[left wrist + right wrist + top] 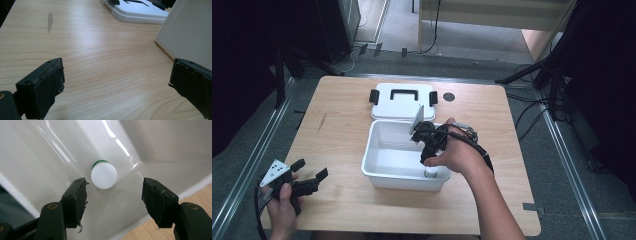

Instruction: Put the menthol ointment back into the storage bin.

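Note:
A white plastic bin (368, 156) stands open in the middle of the wooden table (337, 200). Inside it, at the front right corner, stands a small bottle with a white cap and green band (104, 175), also visible as the bottle (430, 173) under the hand. My right gripper (113, 195) points down into the bin (50, 157), open, its jaws on either side of and just short of the cap. In the high view the right gripper (430, 144) hangs over the bin's right half. My left gripper (311, 169) is open over the table's front left, holding nothing.
The bin's white lid (402, 102) with black handle and clips lies flat behind the bin. A small black disc (449, 96) sits right of the lid. The left gripper (117, 77) faces the bin's outer wall (190, 35) and the lid (140, 10). A dark stain (50, 21) marks the wood.

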The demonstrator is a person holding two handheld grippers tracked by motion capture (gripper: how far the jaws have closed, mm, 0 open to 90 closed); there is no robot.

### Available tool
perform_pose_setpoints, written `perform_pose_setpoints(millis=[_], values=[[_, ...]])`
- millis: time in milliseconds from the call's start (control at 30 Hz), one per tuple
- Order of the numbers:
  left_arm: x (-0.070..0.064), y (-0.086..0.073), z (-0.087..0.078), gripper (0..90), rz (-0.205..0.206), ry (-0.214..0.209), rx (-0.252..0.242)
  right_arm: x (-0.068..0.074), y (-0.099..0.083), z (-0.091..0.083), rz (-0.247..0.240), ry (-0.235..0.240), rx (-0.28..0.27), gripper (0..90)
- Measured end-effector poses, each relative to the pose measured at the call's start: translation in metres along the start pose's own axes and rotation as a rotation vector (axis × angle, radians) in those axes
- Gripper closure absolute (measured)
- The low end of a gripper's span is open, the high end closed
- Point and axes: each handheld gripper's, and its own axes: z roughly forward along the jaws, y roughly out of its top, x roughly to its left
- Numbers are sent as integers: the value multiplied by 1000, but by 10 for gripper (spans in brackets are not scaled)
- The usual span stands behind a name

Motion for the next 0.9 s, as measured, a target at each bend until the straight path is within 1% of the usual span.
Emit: perform_pose_setpoints(millis=[100,133,167,233,400,500,533,667,767,900], values=[[0,0,0,3,1,0,1,-3,-4,-11,12,3,-16,378],[0,0,0,3,1,0,1,-3,-4,-11,12,3,-16,378],[0,0,0,3,1,1,2,-6,-9,-19,24,1,-25,380],[0,0,0,3,0,0,1,-9,-13,-24,36,3,-35,380],[0,0,0,3,3,1,3,-19,-28,-38,68,-9,-53,380],[-1,0,0,3,4,1,4,-24,-37,-43,85,-13,-59,379],[-1,0,0,3,5,1,5,-26,-40,-44,83,-15,-64,379],[-1,0,0,3,10,5,9,-34,-54,-47,108,-21,-62,374],[-1,0,1,3,9,6,6,-41,-65,-48,121,-24,-62,364],[-2,0,1,3,12,8,7,-51,-81,-46,153,-23,-55,341]])
